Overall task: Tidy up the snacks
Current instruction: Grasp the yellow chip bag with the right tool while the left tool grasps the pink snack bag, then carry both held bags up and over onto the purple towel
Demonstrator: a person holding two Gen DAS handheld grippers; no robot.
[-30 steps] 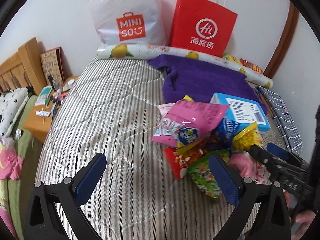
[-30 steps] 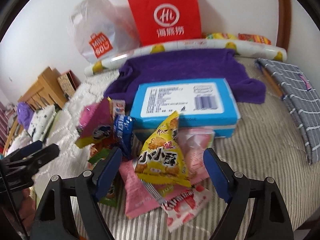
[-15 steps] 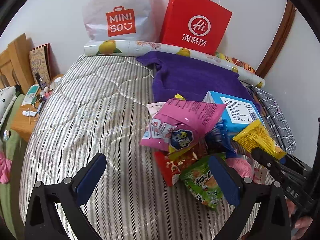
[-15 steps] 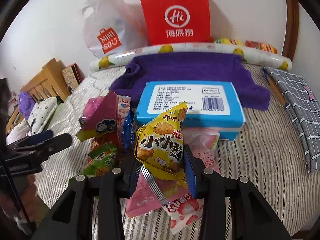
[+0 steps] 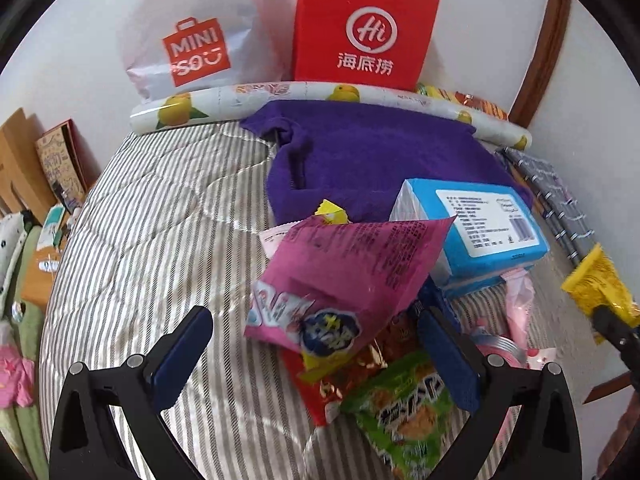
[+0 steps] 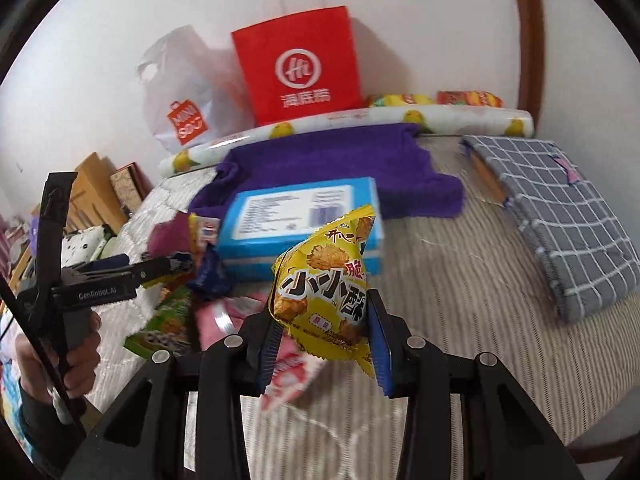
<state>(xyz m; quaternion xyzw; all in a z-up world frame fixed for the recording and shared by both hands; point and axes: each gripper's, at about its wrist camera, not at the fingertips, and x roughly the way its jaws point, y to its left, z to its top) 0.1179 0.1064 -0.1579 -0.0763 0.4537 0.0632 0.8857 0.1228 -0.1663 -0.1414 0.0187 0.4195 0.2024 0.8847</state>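
Observation:
My right gripper (image 6: 324, 320) is shut on a yellow snack bag (image 6: 326, 280) and holds it lifted above the striped bed; the bag also shows at the right edge of the left wrist view (image 5: 600, 284). My left gripper (image 5: 316, 344) is open and empty, its jaws on either side of a pink snack bag (image 5: 344, 276) on top of the snack pile. A green bag (image 5: 404, 404), a red bag (image 5: 340, 380) and a blue box (image 5: 476, 224) lie beside it. The left gripper (image 6: 132, 270) shows in the right wrist view.
A purple towel (image 5: 372, 160), a red paper bag (image 5: 360, 28), a white Miniso bag (image 5: 192, 36) and a fruit-print roll (image 5: 280, 96) sit at the bed's far end. A grey checked pouch (image 6: 560, 204) lies on the right. A wooden nightstand (image 5: 36, 272) stands left.
My right gripper shut on the yellow snack bag and lifted it up and to the right off the pile. My left gripper moved forward over the pink bag.

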